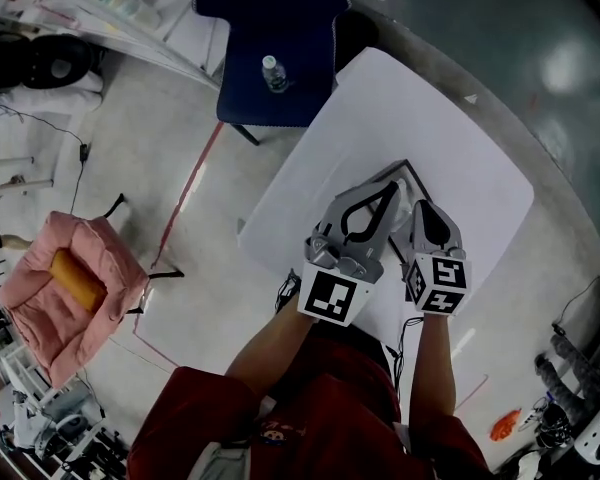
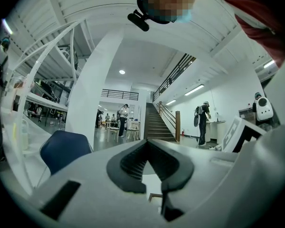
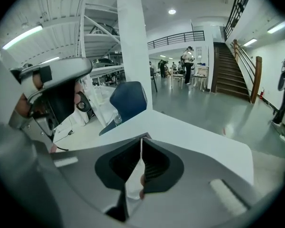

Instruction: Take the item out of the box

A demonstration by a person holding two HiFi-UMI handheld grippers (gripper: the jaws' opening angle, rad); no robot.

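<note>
Pinching white sheet [image 3: 133, 186] in right tongs [image 3: 141, 139] | left tongs [image 2: 146, 142] closed alongside | box [image 1: 411, 172] beneath both

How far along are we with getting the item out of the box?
Nothing looks finished: no item lies out on the white table. In hand: the right claw is shut on a thin white sheet, flap or item I cannot tell; the left claw is shut. Left: lifting the item clear of the dark-edged box.
</note>
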